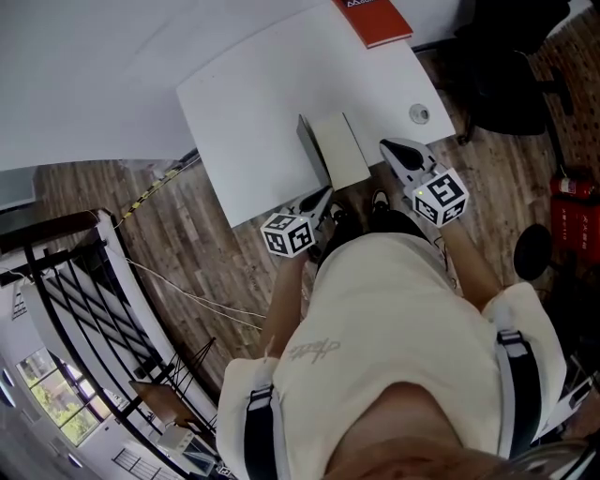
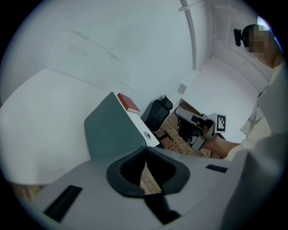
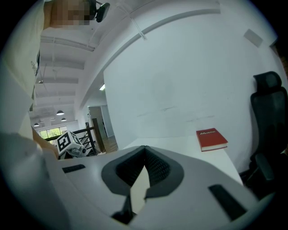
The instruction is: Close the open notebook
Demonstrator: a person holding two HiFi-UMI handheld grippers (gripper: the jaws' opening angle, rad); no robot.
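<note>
Jaws together on both sides. The left gripper (image 2: 145,149) has its tips touching with only wooden floor showing through the gap behind them, and the right gripper (image 3: 145,148) is pinched closed too, nothing clamped. I read that as deliberate: closing a notebook is a push, not a pinch, so closed tips make a blunt nose for nudging.

The notebook (image 1: 336,150) lies open at the near edge of the white counter (image 1: 253,103), right between my two tools. Its dark cover (image 2: 111,130) stands up steeply on the left side, just ahead of my left gripper, while the cream page (image 3: 137,188) lies flat under the right one. That puts my left tool behind the raised cover, well placed to tip it over onto the page, and I judge the right is there to steady the block or get clear.

The red book (image 1: 373,19) sits at the far corner, well apart and no obstacle. The office chair (image 1: 511,84) stands off to the right. The cover is not down yet, so the close itself remains to be done.
</note>
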